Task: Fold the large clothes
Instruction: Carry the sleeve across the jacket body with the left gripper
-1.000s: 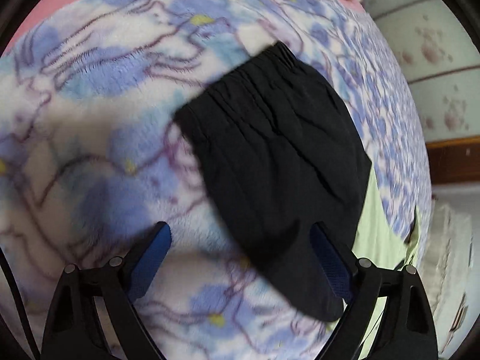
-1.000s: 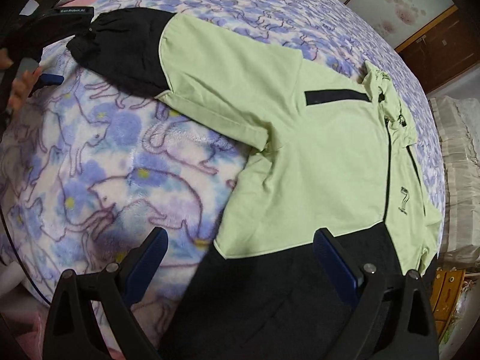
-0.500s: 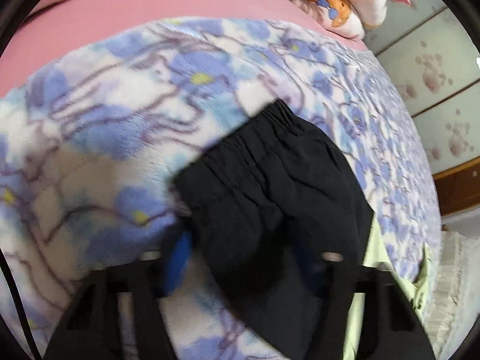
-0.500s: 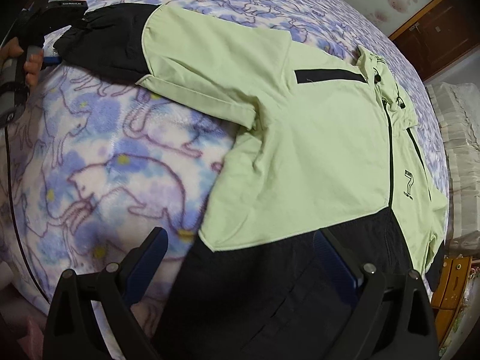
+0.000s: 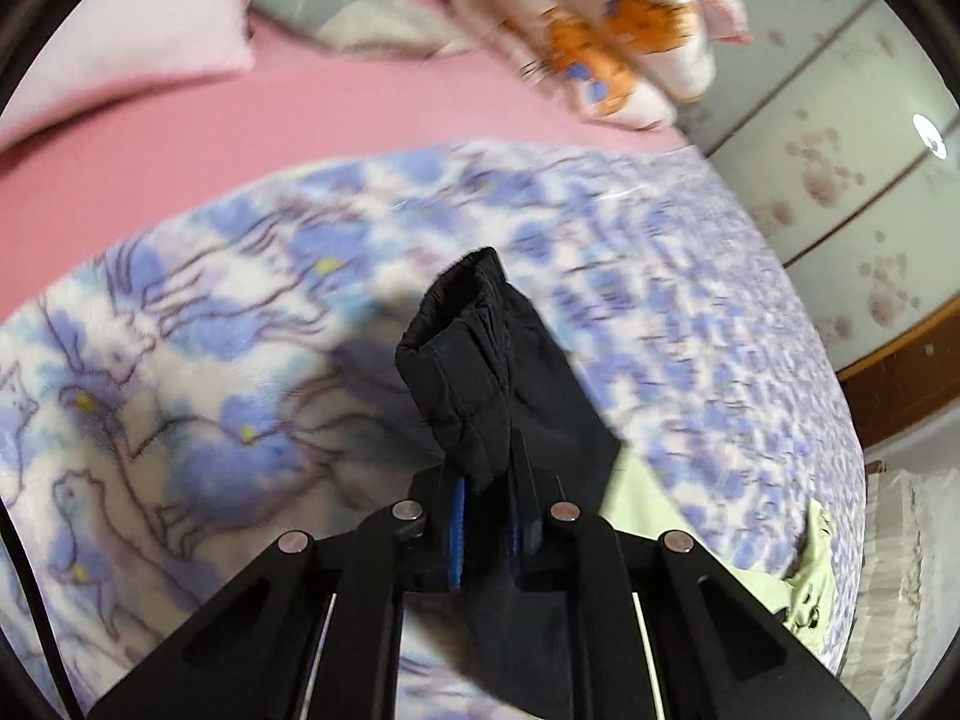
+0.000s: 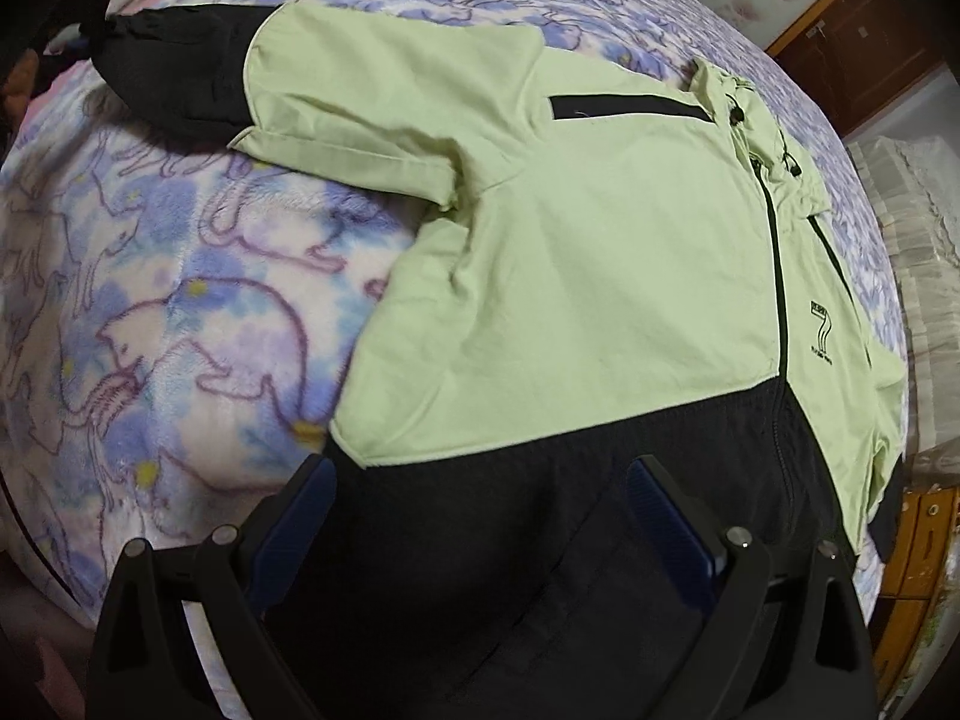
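Note:
A light green jacket (image 6: 600, 276) with a black hem and black sleeve ends lies flat, zipped, on a blue cat-print blanket (image 6: 150, 300). Its left sleeve stretches to the far left, ending in a black cuff (image 5: 474, 348). My left gripper (image 5: 486, 480) has its jaws closing, the blue pads pinching that cuff, which stands bunched and lifted off the blanket (image 5: 180, 360). In the right wrist view the pinched sleeve end (image 6: 114, 30) sits at the top left. My right gripper (image 6: 480, 480) hangs open over the jacket's black hem (image 6: 510, 540), nothing between its fingers.
Beyond the blanket lie a pink sheet (image 5: 180, 138), a white pillow (image 5: 120, 18) and a rolled bear-print quilt (image 5: 600, 30). Flower-patterned panels (image 5: 840, 150) and brown wooden furniture (image 6: 852, 42) stand past the bed's right side.
My left gripper went from wide open around the flat cuff to pinching it, then rose with it. The right gripper drifted closer over the hem, still open.

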{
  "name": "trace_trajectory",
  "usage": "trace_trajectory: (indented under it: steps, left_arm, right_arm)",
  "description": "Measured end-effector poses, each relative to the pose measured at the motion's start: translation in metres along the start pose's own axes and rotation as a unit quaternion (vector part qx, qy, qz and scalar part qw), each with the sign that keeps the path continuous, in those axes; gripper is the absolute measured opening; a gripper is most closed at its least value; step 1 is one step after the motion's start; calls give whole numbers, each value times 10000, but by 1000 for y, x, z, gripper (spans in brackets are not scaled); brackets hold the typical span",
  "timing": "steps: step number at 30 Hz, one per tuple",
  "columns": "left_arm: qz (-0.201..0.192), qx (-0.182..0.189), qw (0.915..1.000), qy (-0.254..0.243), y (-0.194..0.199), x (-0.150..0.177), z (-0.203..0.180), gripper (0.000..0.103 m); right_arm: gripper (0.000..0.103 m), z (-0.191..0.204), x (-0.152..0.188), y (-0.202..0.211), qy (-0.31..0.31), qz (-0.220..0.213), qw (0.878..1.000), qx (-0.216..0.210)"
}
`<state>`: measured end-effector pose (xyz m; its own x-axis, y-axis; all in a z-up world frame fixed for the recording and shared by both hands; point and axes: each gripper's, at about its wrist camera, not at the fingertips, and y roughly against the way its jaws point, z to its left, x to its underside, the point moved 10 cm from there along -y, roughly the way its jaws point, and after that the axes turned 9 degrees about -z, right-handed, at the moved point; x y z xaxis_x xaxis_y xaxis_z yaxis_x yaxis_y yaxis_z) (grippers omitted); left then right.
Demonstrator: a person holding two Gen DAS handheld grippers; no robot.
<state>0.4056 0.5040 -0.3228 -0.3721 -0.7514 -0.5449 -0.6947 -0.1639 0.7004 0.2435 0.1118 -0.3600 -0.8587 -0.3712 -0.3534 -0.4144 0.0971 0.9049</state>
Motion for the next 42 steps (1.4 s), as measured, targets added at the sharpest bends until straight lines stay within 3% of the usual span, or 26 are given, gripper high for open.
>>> trace_trajectory:
  steps: [3,6,12,16,24,32,34,38,41,42]
  left_arm:
    - [-143,276,9995,-68,27,5,-41,7]
    - [-248,315,9991,-162,52,17,-82,6]
    - [-590,914,9935,-341,112,59,-191,5]
    - [-574,1349,9872,-632,146,104,-265,5]
    - [-138,1965,9750,-1026,178,212,-395,5]
    - [691,2196,9565,-1792,160,353,-486,5]
    - [907,2179,9506,-2015,147,384,-491,5]
    - [1813,2038,9310,-2427,119,462,-491,9]
    - [2246,1875,9221,-2532,110,497,-483,29]
    - [2293,1822,9223,-2520,105,498,-480,40]
  right_arm:
    - [98,-13,3,3,33,-142,9998,-130]
    - [98,-33,5,6,83,-279,9992,-286]
    - [98,-103,9,21,159,-616,9973,-370]
    - [98,-162,16,30,-31,-798,9955,-506]
    - [98,-275,42,30,-405,-1046,9928,-408]
    - [98,-361,72,10,-929,-1084,9894,-248]
    - [98,-380,79,0,-1145,-1021,9879,-234]
    - [98,-402,89,-20,-1492,-896,9842,-317]
    - [98,-410,94,-35,-1615,-809,9828,-377]
    - [98,-412,94,-40,-1658,-800,9820,-413]
